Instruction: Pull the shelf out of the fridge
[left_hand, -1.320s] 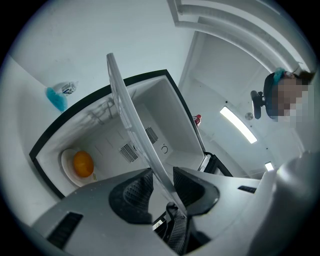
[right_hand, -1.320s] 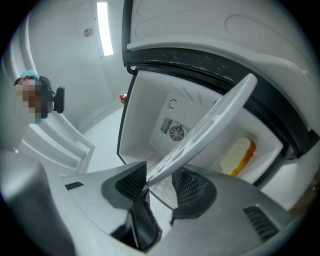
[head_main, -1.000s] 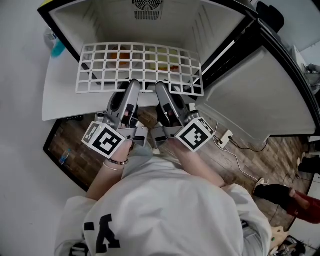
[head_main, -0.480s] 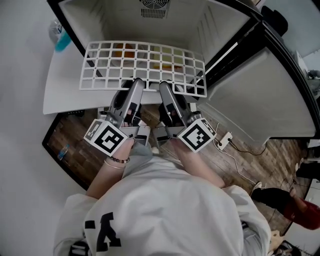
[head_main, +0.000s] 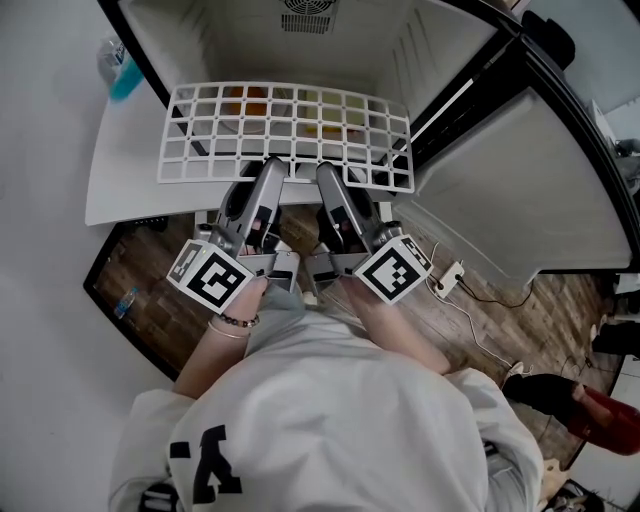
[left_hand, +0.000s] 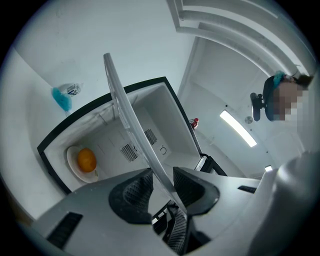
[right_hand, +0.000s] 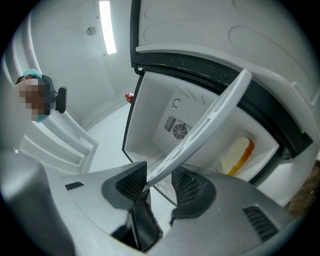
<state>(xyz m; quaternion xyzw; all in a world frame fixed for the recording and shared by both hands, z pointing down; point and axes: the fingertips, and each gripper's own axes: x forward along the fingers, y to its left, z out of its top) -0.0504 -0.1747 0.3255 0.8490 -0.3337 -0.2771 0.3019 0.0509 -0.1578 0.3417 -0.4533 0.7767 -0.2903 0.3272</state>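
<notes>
1. We judge the pull to be under way. The white grid shelf juts out past the front lip of the open fridge, while its far part sits inside the opening.
2. Both grippers hold the shelf by its near edge, side by side close to the middle. The left gripper and the right gripper sit just apart from each other.
3. In the left gripper view the shelf shows edge-on as a thin strip running up and away between the jaws. The jaws pinch it from both sides, partly closed rather than pressed together.
4. In the right gripper view the shelf's thick edge ends right between the jaws, which also pinch it. The bite looks shallow there, with only the rim caught.
5. The next move, as we judge it, calls for drawing both hands back together at one pace. That keeps the shelf level and square to the fridge walls so it does not jam against them.
6. The door stands swung wide to the right, clear of the shelf's path.
7. An orange on a plate lies inside the fridge behind the shelf. We would keep the far edge from dipping towards it.
</notes>
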